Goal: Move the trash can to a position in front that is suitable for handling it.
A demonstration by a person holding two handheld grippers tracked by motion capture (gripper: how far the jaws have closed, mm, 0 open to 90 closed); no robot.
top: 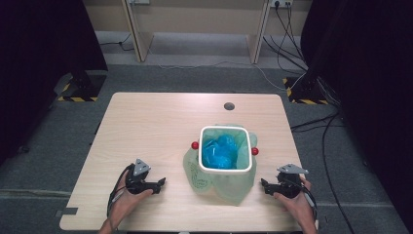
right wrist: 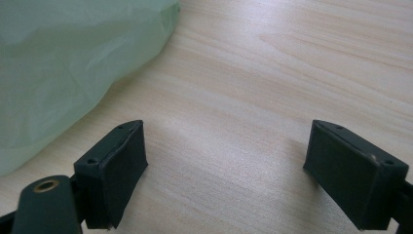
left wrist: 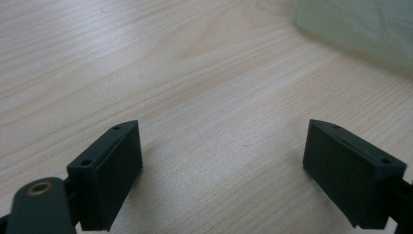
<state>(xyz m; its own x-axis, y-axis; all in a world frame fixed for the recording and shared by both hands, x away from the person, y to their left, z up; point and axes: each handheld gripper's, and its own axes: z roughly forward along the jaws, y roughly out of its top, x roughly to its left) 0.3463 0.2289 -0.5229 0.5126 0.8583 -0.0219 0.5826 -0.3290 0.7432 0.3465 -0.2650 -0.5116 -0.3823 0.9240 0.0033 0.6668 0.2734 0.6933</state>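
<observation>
1 bin [top: 226, 169], 1 green bag [top: 234, 187], 2 red knobs [top: 195, 145], 2 grippers [top: 161, 184], 1 table [top: 146, 126].

Pale wood-grain table [top: 146, 126], matt and smooth

A thin, translucent green plastic bag [top: 229, 187], crinkled and faintly glossy, lines the smooth white plastic bin [top: 226, 169]; crumpled glossy blue plastic [top: 219, 151] lies inside; both grippers' fingers [left wrist: 114, 170] are matt black plastic

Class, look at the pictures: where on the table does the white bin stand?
In the high view the white bin stands right of the table's middle, its green bag draped outside, between the left claw and right claw.
</observation>
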